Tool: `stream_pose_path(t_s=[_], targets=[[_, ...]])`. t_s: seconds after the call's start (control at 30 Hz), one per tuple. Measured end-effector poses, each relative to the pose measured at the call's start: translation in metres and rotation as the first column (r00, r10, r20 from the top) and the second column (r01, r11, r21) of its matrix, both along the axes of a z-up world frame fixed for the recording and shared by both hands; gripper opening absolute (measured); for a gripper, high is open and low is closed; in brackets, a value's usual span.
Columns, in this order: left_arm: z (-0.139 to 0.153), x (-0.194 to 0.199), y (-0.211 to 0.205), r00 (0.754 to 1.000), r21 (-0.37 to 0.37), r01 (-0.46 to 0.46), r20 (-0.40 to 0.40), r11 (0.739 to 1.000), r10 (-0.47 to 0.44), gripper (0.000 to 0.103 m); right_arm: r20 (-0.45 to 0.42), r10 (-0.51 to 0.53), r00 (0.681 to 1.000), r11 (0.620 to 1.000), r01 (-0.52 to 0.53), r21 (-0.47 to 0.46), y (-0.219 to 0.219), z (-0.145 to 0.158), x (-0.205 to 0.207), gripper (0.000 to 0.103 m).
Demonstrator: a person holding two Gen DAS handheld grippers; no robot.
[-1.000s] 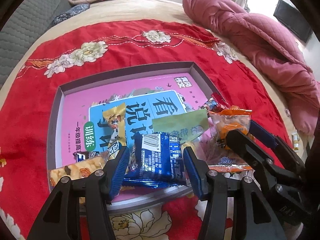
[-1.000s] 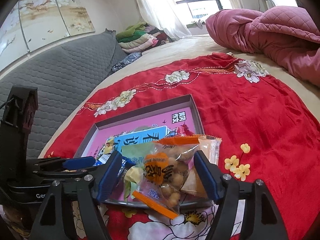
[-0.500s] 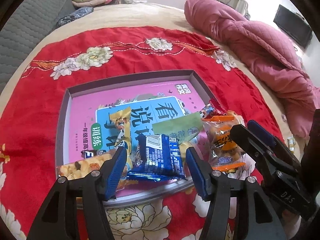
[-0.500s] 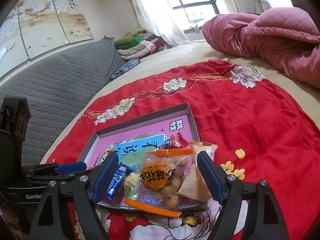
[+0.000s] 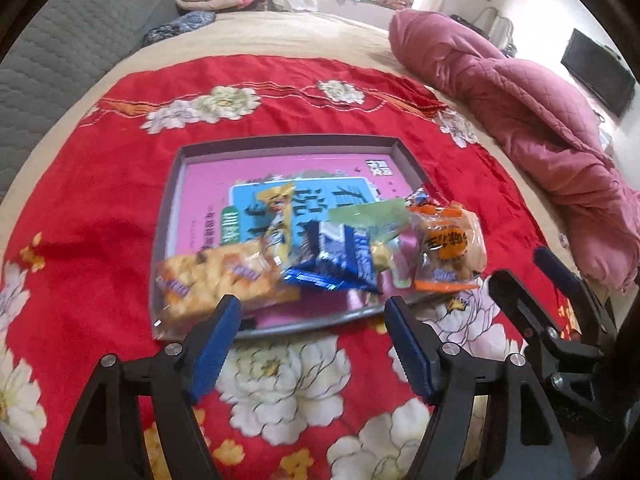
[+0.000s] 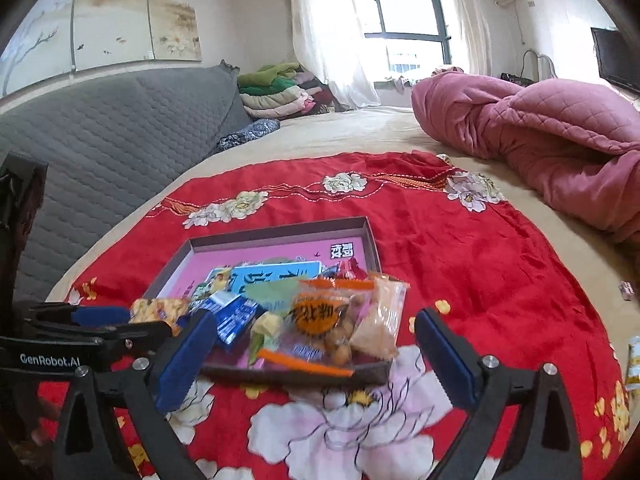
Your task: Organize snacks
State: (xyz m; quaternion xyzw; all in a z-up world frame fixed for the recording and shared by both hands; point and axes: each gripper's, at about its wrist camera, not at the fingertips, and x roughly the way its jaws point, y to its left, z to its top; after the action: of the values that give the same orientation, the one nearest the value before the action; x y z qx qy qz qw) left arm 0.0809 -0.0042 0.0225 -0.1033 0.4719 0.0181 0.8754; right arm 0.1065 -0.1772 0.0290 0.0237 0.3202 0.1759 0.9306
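A shallow grey tray (image 5: 280,142) (image 6: 280,234) with a pink printed floor lies on the red flowered cloth. Along its near edge lie several snack packs: a yellow cracker pack (image 5: 216,280), a blue wafer pack (image 5: 340,256) (image 6: 236,318), a green pack (image 5: 372,216), a clear orange-trimmed nut pack (image 5: 448,252) (image 6: 316,332). My left gripper (image 5: 310,326) hangs just short of the tray's near rim, jaws opening, nothing between them. My right gripper (image 6: 314,344) hangs at the tray's near right corner, jaws opening wide. The nut pack lies on the tray beyond them, untouched.
The red cloth (image 5: 100,220) covers a beige bed. A pink quilt (image 5: 520,112) (image 6: 540,140) is bunched at the right. A grey padded headboard (image 6: 100,148) runs along the left, with folded clothes (image 6: 276,92) behind. Small packets (image 6: 634,360) lie on the bed's right edge.
Both grippers have let go and drawn back and up from the tray. The blue wafer pack and the nut pack now lie free on the tray. Both pairs of jaws have widened.
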Motion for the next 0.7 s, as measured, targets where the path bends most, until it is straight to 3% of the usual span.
stream_pose_path(t_s=[0.33, 0.57, 0.7], targets=[[-0.002, -0.04, 0.002, 0.999, -0.015, -0.05, -0.014, 0.999, 0.05, 0.076, -0.014, -0.032, 0.999, 0.998, 0.031, -0.059, -0.005, 0.016, -0.038, 0.101], [-0.007, -0.059, -0.006, 0.998, -0.027, -0.035, -0.051, 0.999, 0.034, 0.076, -0.106, -0.006, 0.994, 0.999, 0.001, -0.049, -0.004, 0.009, -0.057, 0.101], [-0.009, -0.066, -0.008, 0.997, -0.023, -0.037, -0.065, 0.999, 0.036, 0.076, -0.117, 0.001, 0.993, 0.998, -0.007, -0.057, -0.001, 0.009, -0.067, 0.101]])
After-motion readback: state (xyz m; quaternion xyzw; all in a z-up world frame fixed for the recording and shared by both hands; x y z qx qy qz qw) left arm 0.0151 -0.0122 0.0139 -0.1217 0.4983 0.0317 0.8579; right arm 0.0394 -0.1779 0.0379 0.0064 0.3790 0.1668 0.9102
